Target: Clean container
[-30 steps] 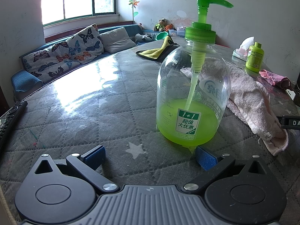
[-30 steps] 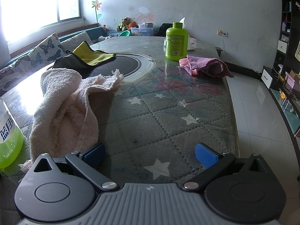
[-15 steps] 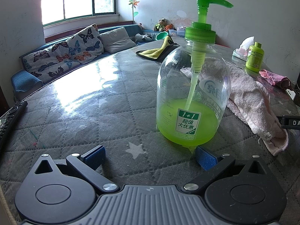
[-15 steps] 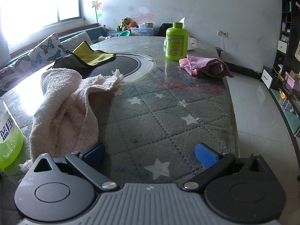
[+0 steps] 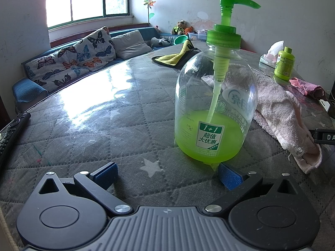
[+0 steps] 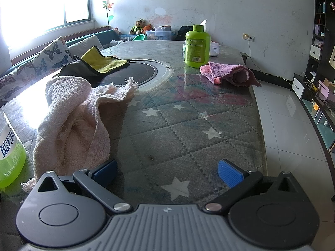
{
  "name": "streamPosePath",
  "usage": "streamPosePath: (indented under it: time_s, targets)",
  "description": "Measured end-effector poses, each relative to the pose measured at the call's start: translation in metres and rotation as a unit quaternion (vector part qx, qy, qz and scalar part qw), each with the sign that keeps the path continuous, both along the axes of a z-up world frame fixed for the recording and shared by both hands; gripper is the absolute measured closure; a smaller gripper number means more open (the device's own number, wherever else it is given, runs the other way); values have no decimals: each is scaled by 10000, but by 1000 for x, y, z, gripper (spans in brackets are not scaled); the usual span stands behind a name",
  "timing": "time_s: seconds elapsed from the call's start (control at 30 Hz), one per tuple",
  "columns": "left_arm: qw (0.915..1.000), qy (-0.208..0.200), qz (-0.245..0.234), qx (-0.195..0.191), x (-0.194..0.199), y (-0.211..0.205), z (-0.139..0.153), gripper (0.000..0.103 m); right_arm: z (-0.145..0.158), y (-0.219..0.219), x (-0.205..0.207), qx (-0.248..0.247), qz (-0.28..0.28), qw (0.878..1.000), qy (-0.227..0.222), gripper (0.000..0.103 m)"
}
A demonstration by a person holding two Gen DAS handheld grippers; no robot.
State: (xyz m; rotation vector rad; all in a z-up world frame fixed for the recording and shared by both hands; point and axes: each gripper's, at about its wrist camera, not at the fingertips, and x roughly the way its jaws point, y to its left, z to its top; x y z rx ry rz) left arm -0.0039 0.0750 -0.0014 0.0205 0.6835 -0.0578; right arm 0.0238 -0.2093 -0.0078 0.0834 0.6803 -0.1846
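Note:
A clear pump bottle with a green pump head and green liquid in its lower third stands upright on the table, just ahead of my left gripper, off to its right side. The left gripper is open and empty. The bottle's edge also shows at the far left of the right wrist view. A pale pink towel lies crumpled right of the bottle, and shows in the left wrist view. My right gripper is open and empty, its left finger next to the towel's near end.
A small green bottle, a pink cloth, a yellow and black cloth and a round black inset lie farther back on the table. A remote lies at the left edge. Floor lies to the right.

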Motion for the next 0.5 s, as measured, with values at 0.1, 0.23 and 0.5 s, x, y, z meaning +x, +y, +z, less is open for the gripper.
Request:
streamPosePath:
  time_s: [0.1,0.23,0.5]
  targets:
    - [10000,4,-1,9,0,0,0,0,0,0,0,1,0,10000,0,0]
    - [10000,11,-2,17,0,0,0,0,0,0,0,1,0,10000,0,0]
    - [9997,187,168,31,2,-4,4,0,0,0,0,0,0,10000,0,0]
